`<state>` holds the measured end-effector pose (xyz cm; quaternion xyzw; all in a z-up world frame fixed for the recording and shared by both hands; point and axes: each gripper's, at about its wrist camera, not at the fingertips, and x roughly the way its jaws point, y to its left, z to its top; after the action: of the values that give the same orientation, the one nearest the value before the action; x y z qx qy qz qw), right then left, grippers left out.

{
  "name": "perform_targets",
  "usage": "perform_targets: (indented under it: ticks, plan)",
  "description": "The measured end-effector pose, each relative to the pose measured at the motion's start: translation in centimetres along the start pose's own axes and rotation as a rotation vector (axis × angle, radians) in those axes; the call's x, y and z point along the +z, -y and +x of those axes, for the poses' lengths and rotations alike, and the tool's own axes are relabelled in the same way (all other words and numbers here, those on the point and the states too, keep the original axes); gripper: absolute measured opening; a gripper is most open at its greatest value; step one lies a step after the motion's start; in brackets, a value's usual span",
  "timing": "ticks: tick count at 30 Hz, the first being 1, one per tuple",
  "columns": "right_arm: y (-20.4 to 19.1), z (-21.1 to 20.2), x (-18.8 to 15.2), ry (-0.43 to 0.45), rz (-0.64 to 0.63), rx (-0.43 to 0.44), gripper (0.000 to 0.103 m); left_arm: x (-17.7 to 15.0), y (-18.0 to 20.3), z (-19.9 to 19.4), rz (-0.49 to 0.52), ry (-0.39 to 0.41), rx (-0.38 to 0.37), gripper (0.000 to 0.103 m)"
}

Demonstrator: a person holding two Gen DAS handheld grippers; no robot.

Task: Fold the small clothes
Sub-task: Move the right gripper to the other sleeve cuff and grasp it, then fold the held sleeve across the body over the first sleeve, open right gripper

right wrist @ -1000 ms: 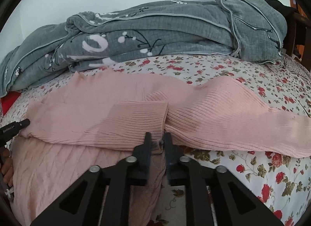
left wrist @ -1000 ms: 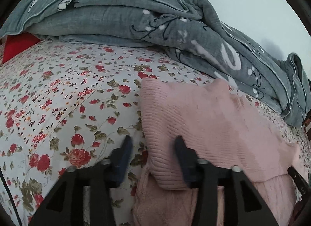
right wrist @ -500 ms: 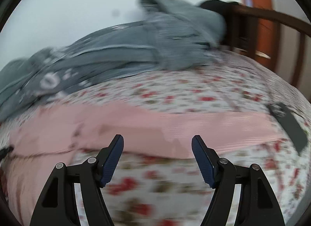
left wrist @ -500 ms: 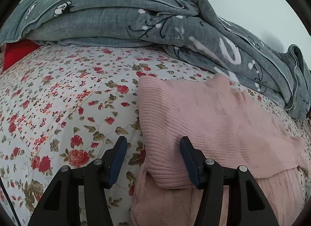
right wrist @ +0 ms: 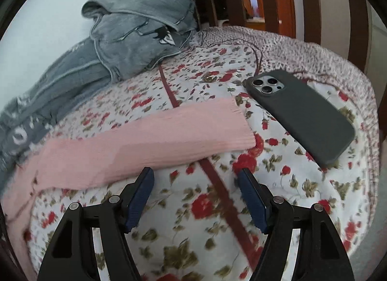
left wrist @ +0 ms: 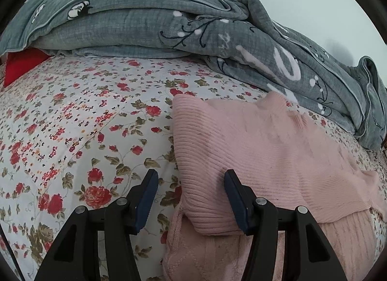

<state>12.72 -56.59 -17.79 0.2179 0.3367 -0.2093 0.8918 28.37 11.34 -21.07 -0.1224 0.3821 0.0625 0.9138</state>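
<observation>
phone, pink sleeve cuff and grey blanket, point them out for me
phone (right wrist: 302, 114), right wrist view, middle of its dark back
pink sleeve cuff (right wrist: 232, 126), right wrist view, ribbed end of the sleeve
grey blanket (left wrist: 145, 22), left wrist view, folded upper layer

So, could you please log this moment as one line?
left gripper: open | right gripper: open | pink sweater: one sleeve unfolded

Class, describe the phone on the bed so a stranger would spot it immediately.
Start at the floral bedspread in the right wrist view. Beyond the outstretched pink sleeve, near the wooden bars, lies the phone. It is the only hard, dark slab there, face down, with three camera lenses showing.
</observation>
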Motion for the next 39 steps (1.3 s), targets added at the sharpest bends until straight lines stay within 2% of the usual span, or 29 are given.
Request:
perform_targets:
  ticks: [8, 10, 11, 12, 13, 14, 15, 17, 20, 22, 24, 26, 30, 32, 35, 37, 39]
  plan:
    - [-0.1, 1.4, 1.6, 0.009, 0.034, 0.013, 0.07, 0.1, -0.3, -0.1, -0.013, 0.002, -0.017, 0.055]
    - [0.2, 1.8, 2.0, 0.011, 0.059, 0.014, 0.06, 0.1, -0.1, 0.0, -0.005, 0.002, -0.008, 0.055]
    - [0.3, 2.1, 2.1, 0.013, 0.062, 0.001, 0.047, 0.1, 0.0, 0.0, -0.001, 0.001, -0.003, 0.055]
    - [0.4, 2.3, 2.2, 0.022, 0.063, -0.001, 0.028, 0.1, 0.0, 0.0, 0.003, 0.002, 0.0, 0.055]
    - [0.5, 2.3, 2.2, 0.039, 0.071, -0.015, 0.021, 0.1, 0.0, 0.0, 0.004, 0.003, 0.001, 0.055]
    - [0.7, 2.3, 2.2, 0.054, 0.083, -0.012, 0.008, 0.1, 0.0, 0.0, 0.003, 0.002, 0.0, 0.055]
    - [0.5, 2.0, 2.3, 0.057, 0.08, -0.007, 0.006, 0.1, 0.0, 0.0, 0.002, 0.001, -0.002, 0.055]
    - [-0.4, 1.1, 2.4, 0.079, 0.047, -0.041, 0.005, 0.0, 0.1, 0.0, 0.002, 0.002, -0.002, 0.055]
    - [-2.9, -1.1, 2.5, 0.171, -0.011, -0.09, 0.005, 0.1, 0.1, -0.1, 0.0, 0.004, -0.007, 0.055]
    - [-4.7, -1.9, 2.7, 0.223, -0.059, -0.115, 0.005, 0.1, -0.3, -0.4, -0.017, 0.013, -0.051, 0.058]
    - [-7.1, -2.2, 3.3, 0.229, -0.115, -0.135, 0.005, 0.1, -0.7, -0.7, -0.036, 0.022, -0.083, 0.061]
    - [-9.8, -2.9, 4.1, 0.225, -0.157, -0.093, 0.005, 0.1, -0.9, -1.0, -0.042, 0.018, -0.1, 0.061]
    - [-15.9, -5.4, 4.6, 0.27, -0.244, -0.06, 0.005, -0.1, -1.4, -2.5, -0.052, 0.055, -0.137, 0.062]
    - [-19.1, -6.7, 4.5, 0.284, -0.275, -0.016, 0.005, -0.5, -2.0, -3.7, -0.037, 0.084, -0.145, 0.064]
    - [-24.9, -8.5, 3.8, 0.299, -0.328, 0.05, 0.005, -0.7, -3.3, -5.1, -0.012, 0.125, -0.083, 0.064]
    - [-28.3, -9.4, 3.0, 0.309, -0.36, 0.083, 0.005, -0.7, -5.2, -6.1, -0.044, 0.159, -0.016, 0.068]
    - [-32.3, -10.2, 1.7, 0.307, -0.397, 0.13, 0.005, -0.7, -7.1, -6.6, -0.088, 0.168, -0.002, 0.068]
